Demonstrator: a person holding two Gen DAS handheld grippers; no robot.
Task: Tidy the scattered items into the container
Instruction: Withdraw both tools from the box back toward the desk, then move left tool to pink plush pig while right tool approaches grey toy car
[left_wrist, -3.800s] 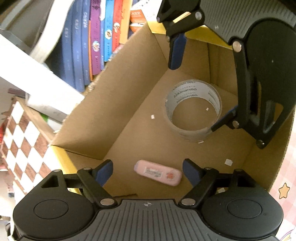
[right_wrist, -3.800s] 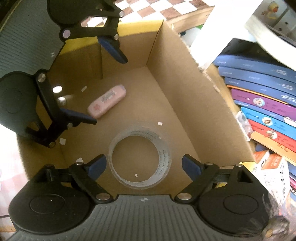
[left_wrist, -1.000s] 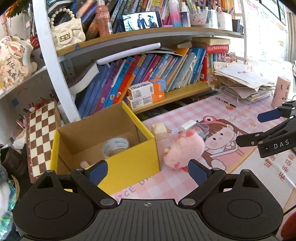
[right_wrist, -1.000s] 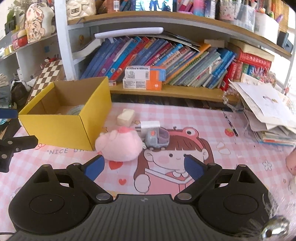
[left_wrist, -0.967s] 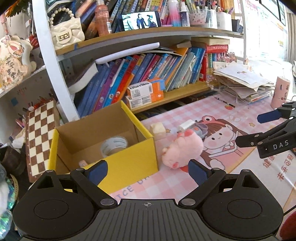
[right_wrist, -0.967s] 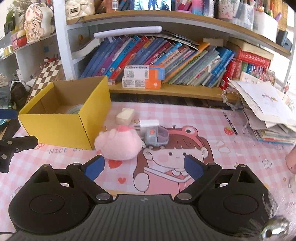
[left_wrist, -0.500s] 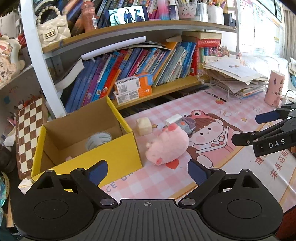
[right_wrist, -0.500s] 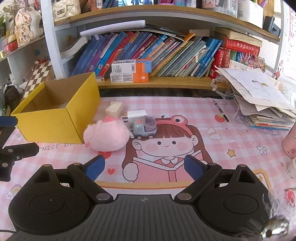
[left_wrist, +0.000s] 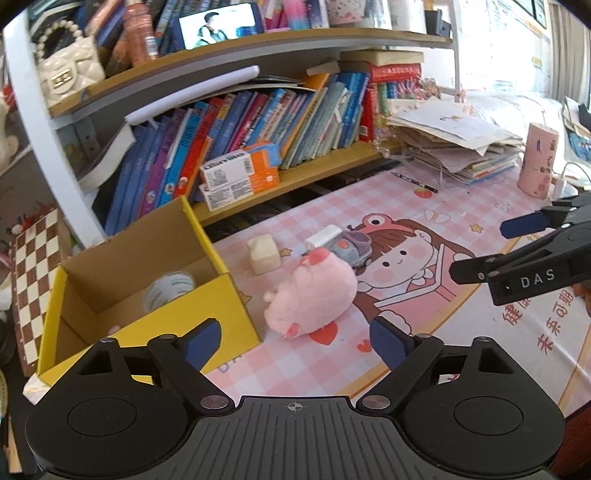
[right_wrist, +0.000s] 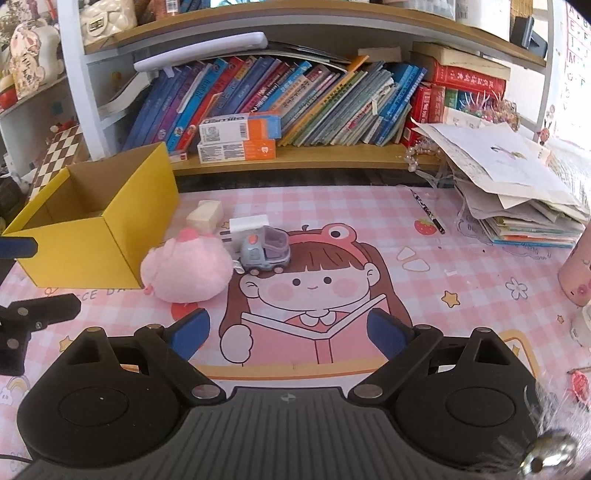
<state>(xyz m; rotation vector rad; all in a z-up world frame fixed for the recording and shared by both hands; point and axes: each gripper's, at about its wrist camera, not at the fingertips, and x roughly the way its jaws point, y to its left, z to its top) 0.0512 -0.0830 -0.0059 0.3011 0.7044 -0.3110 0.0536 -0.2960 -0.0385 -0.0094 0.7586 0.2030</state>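
Left gripper (left_wrist: 295, 338): jaws apart, have just been closing a little, nothing between them. Right gripper (right_wrist: 286, 332): jaws apart, empty. Both above pink mat (right_wrist: 424, 280).

Outside box (right_wrist: 122, 218), four items: plush (right_wrist: 186, 275) just beside box; cube (right_wrist: 205, 216), white block (right_wrist: 247, 223), toy car (right_wrist: 264, 251) behind plush.

Only left view looks into box: one tape roll (left_wrist: 168, 290), one small pink thing (left_wrist: 114, 328) at near wall. Right view shows only bare walls inside.
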